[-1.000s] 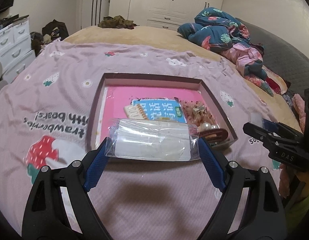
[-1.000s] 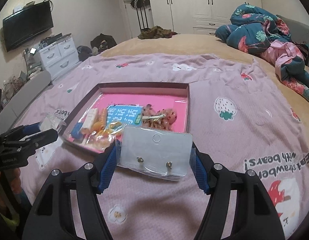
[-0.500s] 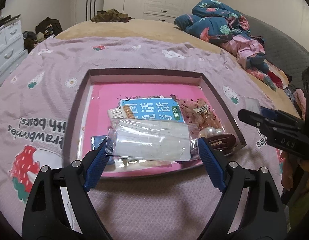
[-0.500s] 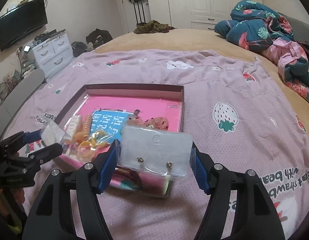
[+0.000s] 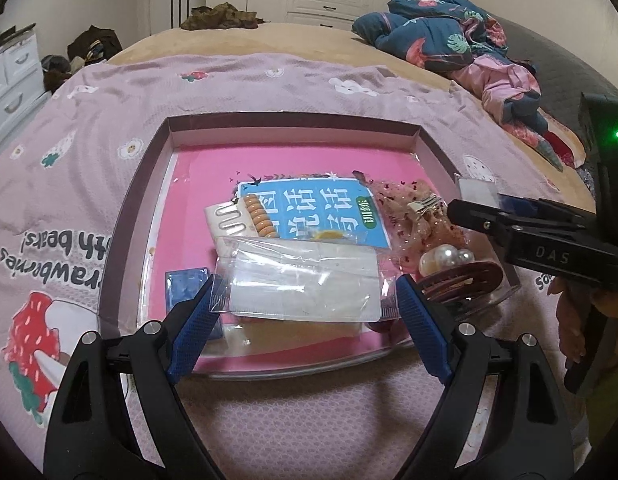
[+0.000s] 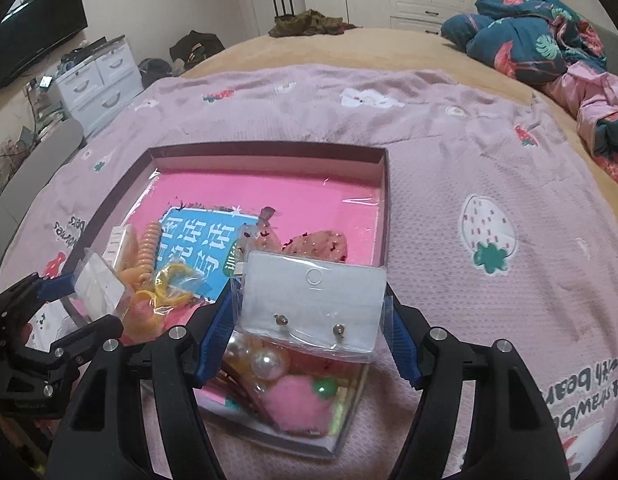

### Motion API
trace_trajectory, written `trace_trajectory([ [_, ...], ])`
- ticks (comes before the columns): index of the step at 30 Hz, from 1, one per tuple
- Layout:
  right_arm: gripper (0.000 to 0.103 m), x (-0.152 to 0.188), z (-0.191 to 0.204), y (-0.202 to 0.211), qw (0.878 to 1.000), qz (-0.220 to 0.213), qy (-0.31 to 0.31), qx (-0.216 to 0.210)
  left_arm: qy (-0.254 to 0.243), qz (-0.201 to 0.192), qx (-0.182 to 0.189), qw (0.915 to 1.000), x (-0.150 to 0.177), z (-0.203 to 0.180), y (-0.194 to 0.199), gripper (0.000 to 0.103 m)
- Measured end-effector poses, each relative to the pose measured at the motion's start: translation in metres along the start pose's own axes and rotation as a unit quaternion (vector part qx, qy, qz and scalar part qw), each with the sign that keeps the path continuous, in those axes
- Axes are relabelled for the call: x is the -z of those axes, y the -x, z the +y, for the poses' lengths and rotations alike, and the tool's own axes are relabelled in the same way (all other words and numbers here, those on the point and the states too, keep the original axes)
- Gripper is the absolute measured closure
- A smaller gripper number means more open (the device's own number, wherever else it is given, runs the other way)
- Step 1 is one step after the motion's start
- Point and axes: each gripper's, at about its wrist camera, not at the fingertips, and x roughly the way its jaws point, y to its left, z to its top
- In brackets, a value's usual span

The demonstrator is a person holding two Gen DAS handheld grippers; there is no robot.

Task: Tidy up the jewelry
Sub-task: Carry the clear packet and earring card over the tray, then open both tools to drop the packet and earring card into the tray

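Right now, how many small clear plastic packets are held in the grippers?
2. One clear packet is between the fingers of the left gripper, above the tray. The earring packet is in the right gripper. More may lie hidden in the tray.

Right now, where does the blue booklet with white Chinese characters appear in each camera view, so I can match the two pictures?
Left wrist view: the blue booklet lies mid-frame in the pink-lined box, just beyond the clear packet held in this gripper's jaws.
Right wrist view: the blue booklet is left of centre, behind the orange coil hair tie.
Shared landmark: the pearl hair clip at the box's near edge.
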Motion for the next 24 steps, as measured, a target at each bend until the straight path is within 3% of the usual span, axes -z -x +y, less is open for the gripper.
trace_trajectory([
  [4,0.035,-0.002,0.004,-0.005,1.000,0.004,0.005,-0.001,0.000,0.000,-0.004,1.0000,0.000,0.001,-0.001,0.024],
  [6,0.028,-0.003,0.006,-0.005,1.000,0.004,0.006,-0.003,0.002,0.001,-0.004,1.0000,0.000,0.002,-0.002,0.024],
  [15,0.018,-0.002,-0.001,0.013,1.000,-0.016,-0.011,-0.009,0.003,0.002,-0.006,1.0000,-0.003,0.002,-0.004,0.023],
  [24,0.016,0.007,-0.013,0.040,0.999,-0.036,-0.030,-0.010,-0.002,-0.003,-0.007,1.0000,-0.007,-0.002,0.003,0.019],
])
